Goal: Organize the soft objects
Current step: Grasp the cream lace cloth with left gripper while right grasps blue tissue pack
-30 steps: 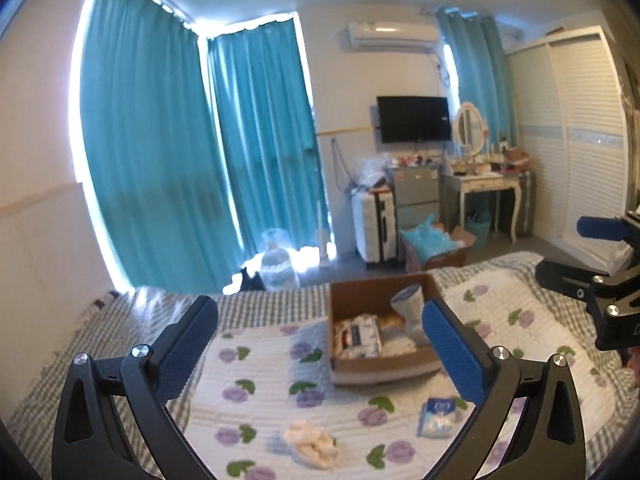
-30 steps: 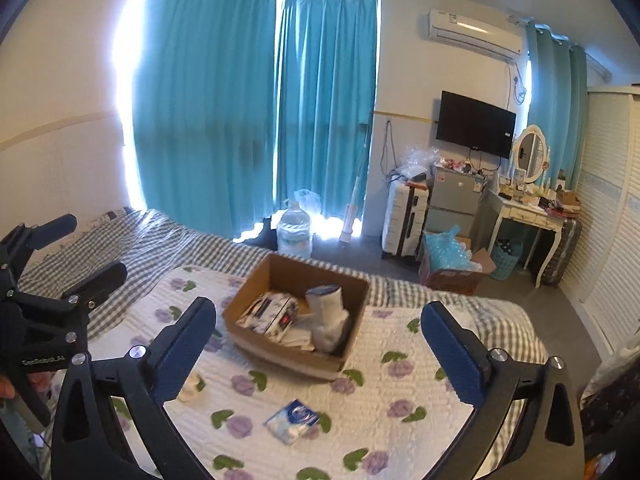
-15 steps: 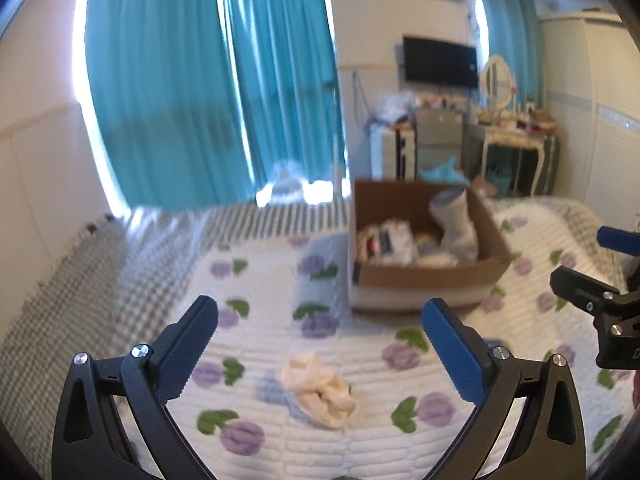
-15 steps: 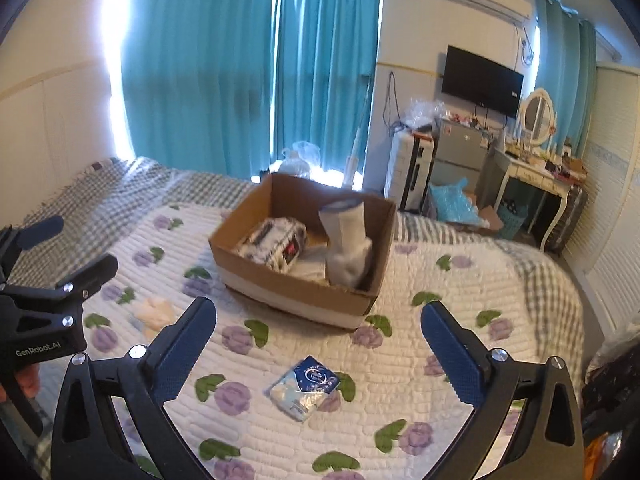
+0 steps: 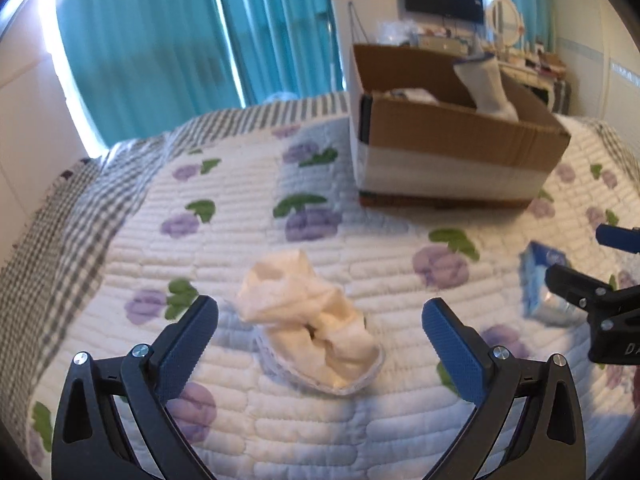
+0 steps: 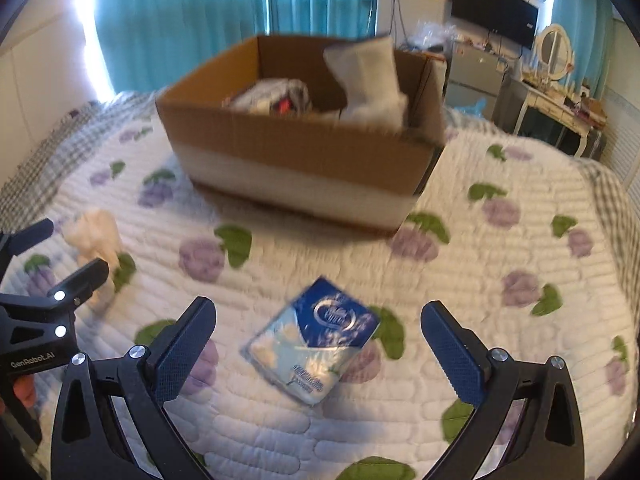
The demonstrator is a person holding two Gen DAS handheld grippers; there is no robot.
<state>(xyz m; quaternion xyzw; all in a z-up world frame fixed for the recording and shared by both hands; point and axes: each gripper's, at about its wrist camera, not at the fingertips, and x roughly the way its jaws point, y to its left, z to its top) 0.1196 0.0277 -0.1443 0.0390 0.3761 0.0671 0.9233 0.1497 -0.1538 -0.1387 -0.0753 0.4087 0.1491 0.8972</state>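
Note:
A crumpled cream cloth [image 5: 310, 322] lies on the floral quilt, straight between the fingers of my open left gripper [image 5: 320, 344], which hovers low over it. A blue tissue pack [image 6: 314, 344] lies on the quilt between the fingers of my open right gripper [image 6: 318, 348]. The pack also shows in the left wrist view [image 5: 544, 284], and the cloth in the right wrist view [image 6: 96, 240]. A cardboard box [image 6: 296, 160] behind them holds soft packs and a white roll [image 6: 368, 76]. Neither gripper holds anything.
The quilt [image 5: 224, 240] covers a bed with a checked blanket [image 5: 60, 248] at its left edge. Teal curtains [image 5: 168, 40], a TV [image 6: 494, 10] and a dressing table [image 6: 560, 96] stand beyond the bed. The left gripper shows at the right view's left edge [image 6: 44, 280].
Both grippers have dropped and moved forward toward the bed. The cloth and the tissue pack now sit much closer, between the open fingers. Nothing was grasped.

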